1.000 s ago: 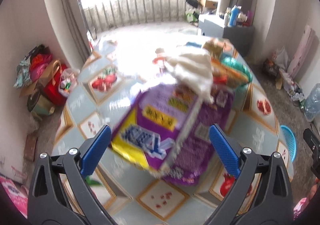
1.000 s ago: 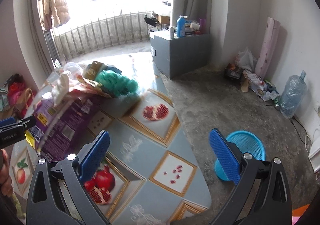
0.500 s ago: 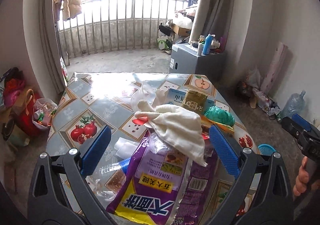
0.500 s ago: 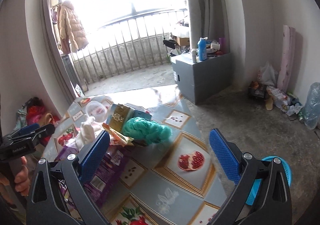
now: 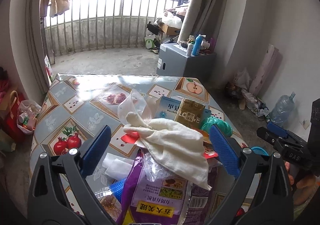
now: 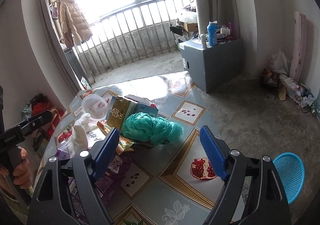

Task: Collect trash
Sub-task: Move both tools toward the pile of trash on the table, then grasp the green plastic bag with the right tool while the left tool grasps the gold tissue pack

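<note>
My right gripper (image 6: 158, 151) closing, nothing between jaws yet; green bag (image 6: 150, 128) just ahead. Left gripper (image 5: 160, 149) wide open, empty, above cloth (image 5: 172, 145). Risk: loose pile slides off desk (image 6: 180, 185), bag slips.

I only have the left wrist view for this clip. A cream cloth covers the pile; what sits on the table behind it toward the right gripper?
Observer: A crumpled green plastic bag lies beside the gold packet.
Operator: Anything round there?
Observer: A clear plastic tub sits on the table's far side.
Operator: Is the right gripper holding trash?
Observer: No. The right gripper has nothing between its closing jaws.
</note>
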Demonstrator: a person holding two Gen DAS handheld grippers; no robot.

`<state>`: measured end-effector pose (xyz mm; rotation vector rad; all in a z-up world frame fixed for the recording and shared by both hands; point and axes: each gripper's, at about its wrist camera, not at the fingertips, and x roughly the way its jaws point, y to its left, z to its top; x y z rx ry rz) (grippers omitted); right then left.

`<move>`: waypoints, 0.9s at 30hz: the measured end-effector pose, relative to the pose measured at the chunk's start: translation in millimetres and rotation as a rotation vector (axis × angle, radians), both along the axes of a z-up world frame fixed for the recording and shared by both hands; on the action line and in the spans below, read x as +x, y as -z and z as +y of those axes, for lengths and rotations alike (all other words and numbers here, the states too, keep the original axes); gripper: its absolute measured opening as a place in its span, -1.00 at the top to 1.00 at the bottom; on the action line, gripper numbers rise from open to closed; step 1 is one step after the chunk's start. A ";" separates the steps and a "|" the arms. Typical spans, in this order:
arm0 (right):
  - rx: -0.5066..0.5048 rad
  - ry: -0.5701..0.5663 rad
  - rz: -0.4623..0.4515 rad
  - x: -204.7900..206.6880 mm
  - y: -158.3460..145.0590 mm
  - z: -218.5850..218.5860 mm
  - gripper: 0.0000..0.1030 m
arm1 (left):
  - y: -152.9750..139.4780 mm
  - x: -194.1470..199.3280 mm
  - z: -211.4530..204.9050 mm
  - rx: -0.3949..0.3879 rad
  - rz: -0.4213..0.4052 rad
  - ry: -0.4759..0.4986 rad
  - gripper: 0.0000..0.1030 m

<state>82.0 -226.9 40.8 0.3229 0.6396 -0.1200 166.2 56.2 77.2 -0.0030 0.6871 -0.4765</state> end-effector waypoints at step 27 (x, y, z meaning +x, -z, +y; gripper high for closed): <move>0.988 0.073 0.308 82.5 111.0 -76.3 -0.36 | 20.2 117.1 -125.7 0.208 0.373 0.344 -0.21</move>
